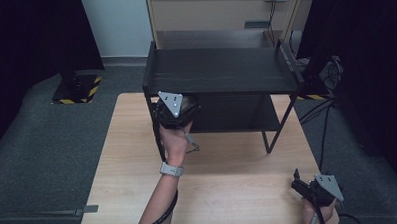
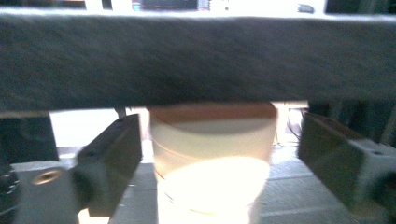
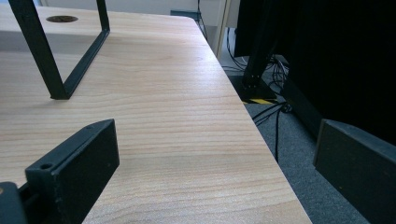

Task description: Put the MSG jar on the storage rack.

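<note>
A pale round cup [image 2: 212, 158] with a brownish rim stands on the lower level of a black two-level rack [image 1: 220, 71], just under its dark top board [image 2: 196, 60]. My left gripper [image 2: 219, 135] is open around the cup, with a small gap between each jaw and the cup's sides. In the high view the left gripper [image 1: 179, 112] reaches in at the rack's front left, and the cup is hidden. My right gripper [image 1: 296, 181] rests near the table's front right corner. In its own view the right gripper [image 3: 215, 140] is open with nothing between its jaws.
The rack stands on the far half of a light wooden table [image 1: 229, 181]. One of its thin black legs [image 3: 46, 60] lies ahead of the right gripper. Cables [image 3: 275, 116] trail on the grey floor past the table's right edge.
</note>
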Tool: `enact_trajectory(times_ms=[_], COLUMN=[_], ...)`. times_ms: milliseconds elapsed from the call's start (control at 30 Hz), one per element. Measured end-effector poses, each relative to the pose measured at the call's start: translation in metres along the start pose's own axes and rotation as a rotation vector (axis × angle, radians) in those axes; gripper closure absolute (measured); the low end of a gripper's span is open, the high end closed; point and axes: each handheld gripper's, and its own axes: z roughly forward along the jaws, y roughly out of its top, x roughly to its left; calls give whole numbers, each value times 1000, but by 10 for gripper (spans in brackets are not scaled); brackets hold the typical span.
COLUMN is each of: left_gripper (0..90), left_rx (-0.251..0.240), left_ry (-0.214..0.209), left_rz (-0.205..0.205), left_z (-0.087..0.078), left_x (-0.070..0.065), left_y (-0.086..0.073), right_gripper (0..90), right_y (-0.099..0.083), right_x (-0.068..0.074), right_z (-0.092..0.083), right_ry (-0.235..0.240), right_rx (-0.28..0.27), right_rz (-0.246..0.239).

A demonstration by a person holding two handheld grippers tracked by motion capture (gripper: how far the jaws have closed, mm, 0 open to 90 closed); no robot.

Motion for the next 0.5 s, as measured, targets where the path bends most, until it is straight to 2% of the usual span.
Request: enact_trajectory(times_ms=[33, 133, 200, 267, 300, 367, 500], left_gripper=[7, 0, 0, 0, 0, 0, 0], left_rx=[-2, 10, 12, 7, -3, -8, -20], left_ry=[-8, -27, -36, -54, -73, -76, -101], left_rz=[1, -22, -22, -20, -21, -20, 1], left_z=[-3, -18, -22, -32, -43, -48, -71], left_x=[1, 6, 9, 14, 21, 23, 37], left_y=[-2, -14, -18, -28, -39, -44, -69], right_gripper=[5, 5, 5, 5, 5, 5, 5], right_y=[0, 0, 0, 0, 0, 0, 0], right_x=[0, 0, 0, 0, 0, 0, 0], right_z=[0, 0, 0, 0, 0, 0, 0], right_ry=[1, 2, 3, 5, 7, 8, 10], right_rx=[0, -2, -1, 0, 0, 0, 0], right_rz=[-1, 0, -1, -4, -6, -8, -12])
